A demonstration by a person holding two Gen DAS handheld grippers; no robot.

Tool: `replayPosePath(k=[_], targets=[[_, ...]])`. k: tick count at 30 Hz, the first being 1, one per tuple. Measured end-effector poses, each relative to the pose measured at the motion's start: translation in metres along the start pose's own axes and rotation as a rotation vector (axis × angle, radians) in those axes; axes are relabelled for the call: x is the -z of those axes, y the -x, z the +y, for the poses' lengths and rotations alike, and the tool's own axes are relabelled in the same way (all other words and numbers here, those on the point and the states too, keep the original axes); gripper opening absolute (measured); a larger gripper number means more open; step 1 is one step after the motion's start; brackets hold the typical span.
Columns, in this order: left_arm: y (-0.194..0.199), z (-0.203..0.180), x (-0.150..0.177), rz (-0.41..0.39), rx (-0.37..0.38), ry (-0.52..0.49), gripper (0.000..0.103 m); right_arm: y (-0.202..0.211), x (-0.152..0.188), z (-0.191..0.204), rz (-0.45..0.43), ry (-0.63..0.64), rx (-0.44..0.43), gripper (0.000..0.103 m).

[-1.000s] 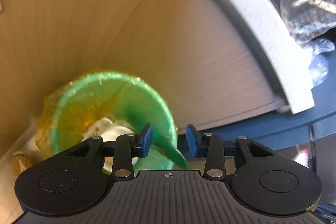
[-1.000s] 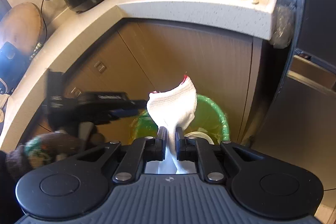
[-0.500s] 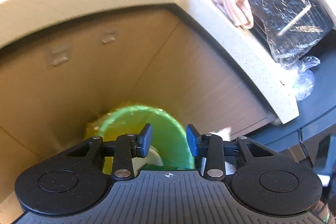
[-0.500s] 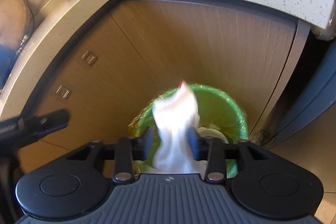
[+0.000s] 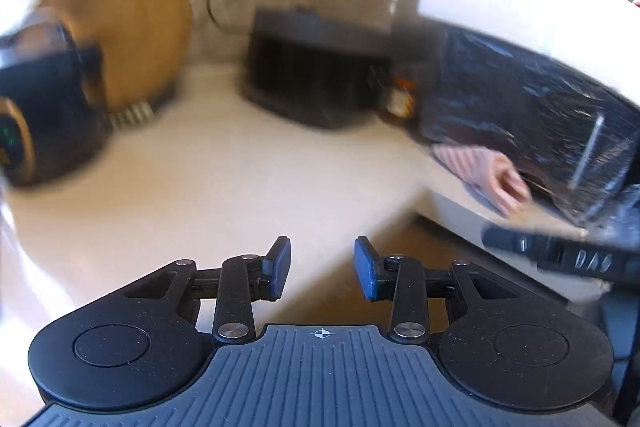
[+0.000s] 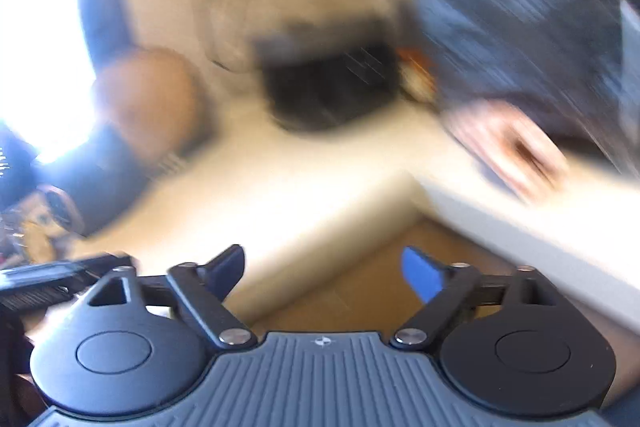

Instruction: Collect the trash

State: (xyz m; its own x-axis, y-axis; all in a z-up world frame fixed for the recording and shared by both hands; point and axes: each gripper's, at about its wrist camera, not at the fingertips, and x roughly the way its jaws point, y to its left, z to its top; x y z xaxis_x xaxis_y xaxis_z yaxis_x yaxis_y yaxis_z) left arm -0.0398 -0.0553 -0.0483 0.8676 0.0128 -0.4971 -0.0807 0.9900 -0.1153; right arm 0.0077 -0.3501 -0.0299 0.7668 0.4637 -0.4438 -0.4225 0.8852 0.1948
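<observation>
My left gripper is open over the pale countertop, with nothing between its blue pads. My right gripper has its jaws opening wide, and nothing is between them. A pink striped cloth lies near the counter's corner, and it shows as a blur in the right wrist view. The green bin and the white rag are out of both views. The right wrist view is heavily blurred.
A black appliance stands at the back of the counter. A round wooden board leans at the left. A dark foil-wrapped bundle sits at the right. The brown cabinet front lies below the counter edge.
Both views have swung up from the green bin to the countertop. My right gripper opened and let go of the white rag, which is gone from view.
</observation>
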Motion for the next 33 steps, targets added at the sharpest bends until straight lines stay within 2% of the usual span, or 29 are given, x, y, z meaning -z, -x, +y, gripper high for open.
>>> replayPosePath(k=[1,2,3,5,10,14,19,33], targets=[[0.001,0.003,-0.006,-0.016,-0.025,-0.023,0.033,-0.005,-0.008,0.016,-0.017,0.032,-0.027,0.089],[0.002,0.007,-0.010,-0.031,-0.044,-0.037,0.020,-0.012,-0.015,0.030,-0.021,0.056,-0.045,0.089],[0.003,0.012,-0.013,-0.043,-0.054,-0.039,0.015,-0.019,-0.020,0.043,-0.014,0.075,-0.061,0.089],[0.007,0.022,-0.015,-0.072,-0.077,-0.012,0.015,-0.033,-0.024,0.062,0.020,0.098,-0.084,0.090],[0.008,0.033,-0.015,-0.102,-0.188,0.009,0.015,-0.056,-0.018,0.086,0.095,0.131,-0.077,0.090],[0.007,0.040,-0.015,-0.066,-0.170,0.044,0.015,-0.065,-0.016,0.091,0.112,0.143,-0.059,0.090],[0.005,0.035,-0.009,-0.032,-0.169,0.028,0.015,-0.070,-0.015,0.089,0.121,0.144,-0.055,0.090],[0.008,0.032,-0.007,-0.014,-0.162,0.036,0.015,-0.064,-0.010,0.085,0.133,0.150,-0.051,0.090]])
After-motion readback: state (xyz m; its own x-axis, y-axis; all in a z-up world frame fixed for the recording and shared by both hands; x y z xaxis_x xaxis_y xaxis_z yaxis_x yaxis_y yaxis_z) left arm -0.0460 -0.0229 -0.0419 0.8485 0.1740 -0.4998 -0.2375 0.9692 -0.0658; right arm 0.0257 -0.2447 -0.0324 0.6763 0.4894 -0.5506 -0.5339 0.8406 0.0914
